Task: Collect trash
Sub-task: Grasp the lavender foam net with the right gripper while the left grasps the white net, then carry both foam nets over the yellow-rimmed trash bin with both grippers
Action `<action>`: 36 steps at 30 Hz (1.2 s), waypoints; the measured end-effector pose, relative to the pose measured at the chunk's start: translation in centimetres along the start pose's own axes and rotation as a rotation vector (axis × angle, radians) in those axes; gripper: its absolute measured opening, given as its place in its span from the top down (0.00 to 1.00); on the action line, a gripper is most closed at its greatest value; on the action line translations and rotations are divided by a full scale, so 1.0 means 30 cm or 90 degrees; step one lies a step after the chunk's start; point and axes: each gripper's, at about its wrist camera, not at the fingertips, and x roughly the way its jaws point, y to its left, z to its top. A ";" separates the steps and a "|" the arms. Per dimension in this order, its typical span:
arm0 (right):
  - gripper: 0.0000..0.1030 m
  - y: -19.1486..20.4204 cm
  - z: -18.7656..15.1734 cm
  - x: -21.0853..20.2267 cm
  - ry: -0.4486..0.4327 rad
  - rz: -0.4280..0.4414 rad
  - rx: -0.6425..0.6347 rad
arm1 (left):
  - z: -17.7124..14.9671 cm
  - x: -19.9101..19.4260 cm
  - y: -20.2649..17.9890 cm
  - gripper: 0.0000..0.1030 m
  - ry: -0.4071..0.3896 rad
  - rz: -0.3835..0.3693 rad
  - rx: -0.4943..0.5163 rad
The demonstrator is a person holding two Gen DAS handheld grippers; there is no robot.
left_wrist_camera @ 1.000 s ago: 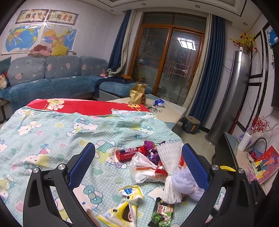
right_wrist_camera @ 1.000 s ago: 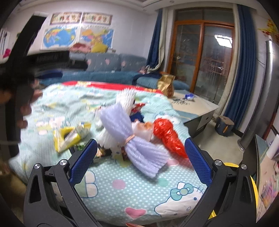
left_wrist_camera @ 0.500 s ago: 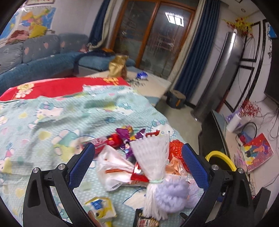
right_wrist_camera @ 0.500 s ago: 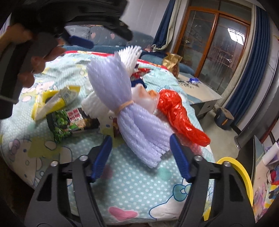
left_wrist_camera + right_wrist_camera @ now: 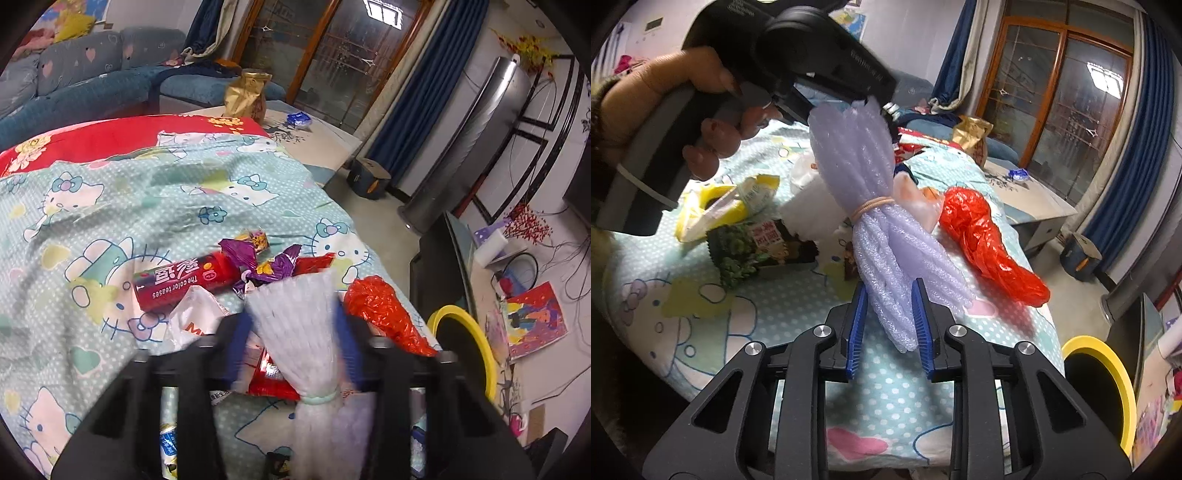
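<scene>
A bundle of foam tubes, pale purple in the right wrist view and tied at its waist with a band, lies slanted over the litter on the bed, which is covered by a cartoon-cat sheet. The right gripper is closing on the bundle's lower end at 6 o'clock in that view; both blue pads touch the foam and pinch it. The left gripper, held in a hand at 10 o'clock in the right wrist view, is closing on the bundle's other, fanned end; in its own blurred view the white-looking fan sits between the blue fingers and fills the gap, pressed on both sides.

A red plastic bag lies just beside the bundle at 3 o'clock. A yellow wrapper and a green snack packet lie at 9 o'clock, near each other. In the left wrist view a red tube of sweets lies at 10 o'clock from the gripper, with purple wrappers touching its end at 12 o'clock.

A yellow-rimmed bin stands off the bed's edge at 4 o'clock in the right wrist view. A gold bag stands on a bench beyond the bed at 12 o'clock
</scene>
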 end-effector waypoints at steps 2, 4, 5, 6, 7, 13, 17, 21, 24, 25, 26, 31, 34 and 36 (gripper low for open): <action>0.83 0.003 0.002 -0.019 -0.012 0.006 0.003 | 0.002 -0.018 0.010 0.80 -0.011 -0.017 -0.010; 0.85 0.000 0.006 -0.035 -0.023 0.010 0.006 | 0.004 -0.043 0.011 0.82 -0.020 -0.024 -0.013; 0.87 -0.004 0.010 -0.044 -0.029 0.015 0.011 | 0.006 -0.063 0.009 0.83 -0.031 -0.029 -0.013; 0.87 -0.005 0.010 -0.054 -0.033 0.019 0.015 | 0.004 -0.081 0.006 0.84 -0.039 -0.031 -0.012; 0.88 -0.010 0.013 -0.061 -0.037 0.022 0.019 | 0.004 -0.098 0.003 0.84 -0.047 -0.033 -0.008; 0.89 -0.029 0.031 -0.119 -0.070 0.024 0.033 | -0.002 -0.190 -0.033 0.85 -0.088 -0.029 0.019; 0.89 -0.058 0.052 -0.151 -0.081 0.020 0.049 | -0.017 -0.231 -0.066 0.85 -0.102 -0.034 0.038; 0.89 -0.094 0.062 -0.173 -0.086 0.008 0.062 | -0.033 -0.246 -0.106 0.85 -0.108 -0.042 0.051; 0.89 -0.113 0.055 -0.193 -0.089 -0.001 0.071 | -0.045 -0.249 -0.147 0.85 -0.110 -0.054 0.061; 0.89 -0.126 0.055 -0.201 -0.090 -0.006 0.075 | -0.050 -0.249 -0.162 0.86 -0.111 -0.057 0.066; 0.89 -0.143 0.055 -0.199 -0.090 -0.008 0.079 | -0.056 -0.250 -0.184 0.86 -0.112 -0.061 0.073; 0.89 -0.192 0.045 -0.225 -0.095 -0.029 0.101 | -0.081 -0.243 -0.259 0.86 -0.110 -0.080 0.096; 0.89 -0.212 0.023 -0.244 -0.098 -0.041 0.116 | -0.093 -0.238 -0.301 0.86 -0.109 -0.090 0.107; 0.89 -0.234 0.015 -0.247 -0.096 -0.047 0.129 | -0.100 -0.235 -0.330 0.86 -0.108 -0.097 0.114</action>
